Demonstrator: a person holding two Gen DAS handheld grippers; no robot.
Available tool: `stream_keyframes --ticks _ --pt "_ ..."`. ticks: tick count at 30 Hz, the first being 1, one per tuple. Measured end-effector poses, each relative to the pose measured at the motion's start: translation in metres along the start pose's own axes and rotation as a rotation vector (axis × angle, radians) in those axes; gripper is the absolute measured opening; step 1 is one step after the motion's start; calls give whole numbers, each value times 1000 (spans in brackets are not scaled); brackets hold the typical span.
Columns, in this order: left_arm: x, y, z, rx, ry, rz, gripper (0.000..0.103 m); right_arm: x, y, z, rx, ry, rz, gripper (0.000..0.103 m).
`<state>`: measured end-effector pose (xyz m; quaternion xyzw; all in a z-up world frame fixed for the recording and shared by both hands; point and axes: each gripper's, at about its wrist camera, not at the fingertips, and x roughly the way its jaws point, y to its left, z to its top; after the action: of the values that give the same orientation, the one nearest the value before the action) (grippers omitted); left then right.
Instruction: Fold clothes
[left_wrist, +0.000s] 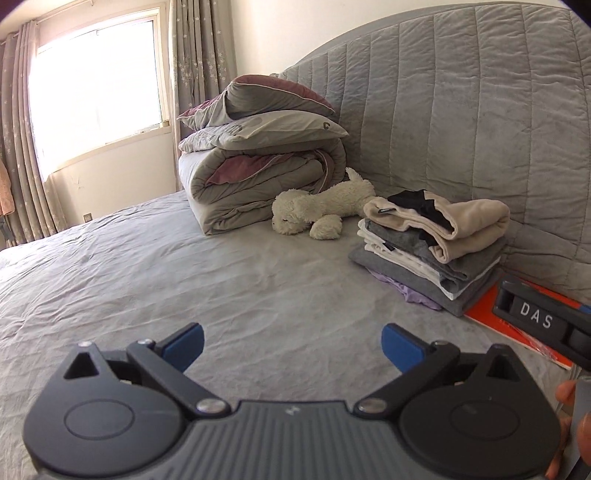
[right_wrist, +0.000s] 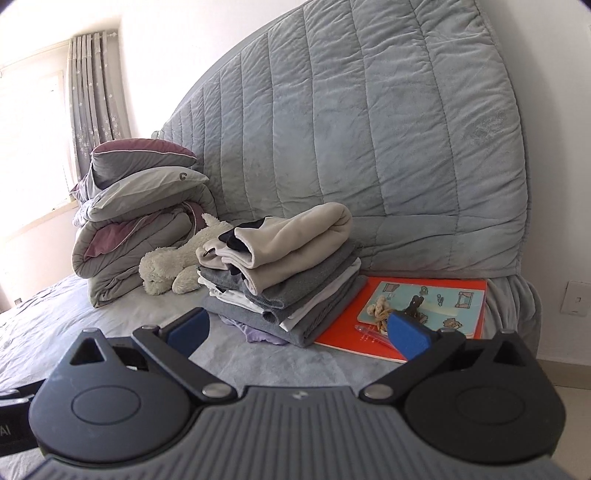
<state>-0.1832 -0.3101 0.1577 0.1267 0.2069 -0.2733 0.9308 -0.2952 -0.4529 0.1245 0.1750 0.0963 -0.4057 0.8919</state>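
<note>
Right now both grippers hang empty over the grey bed sheet (left_wrist: 155, 266); the left gripper (left_wrist: 291, 349) has its blue pads spread wide with nothing but sheet between them, and the right gripper (right_wrist: 297, 330) stands just as wide, also holding nothing. The task's thing, as far as I can see, is the stack of folded clothes (right_wrist: 284, 269), which sits near the quilted headboard (right_wrist: 369, 147), just beside the white plush dog (left_wrist: 321, 210) and overlapping the edge of the orange book (right_wrist: 436, 291); the cream garment (left_wrist: 454, 225) lies on top, over grey and white layers and a bit of lilac at the bottom. I judge the step in hand to be the pause between garments; the top piece looks placed, and no unfolded garment shows in either view. My next move calls for finding another loose garment, if one is left, and spreading it flat on the bare sheet in front of me. The stack's long axis runs roughly from the plush dog towards the book, along the headboard; its folded edges face me, and the cream top piece shows its rolled end towards the left gripper.
</note>
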Motion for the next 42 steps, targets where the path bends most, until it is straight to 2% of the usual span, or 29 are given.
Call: stream_keyframes --ticks 11,25,42 --pt "11 -4 -5 -2 37 -6 102 3 6 -4 -45 -16 -29 103" --pt "8 0 -8 -12 42 11 102 2 7 -6 -75 -17 -30 103" --pt "7 -4 -11 2 38 -2 102 2 10 -8 -88 -14 -28 103"
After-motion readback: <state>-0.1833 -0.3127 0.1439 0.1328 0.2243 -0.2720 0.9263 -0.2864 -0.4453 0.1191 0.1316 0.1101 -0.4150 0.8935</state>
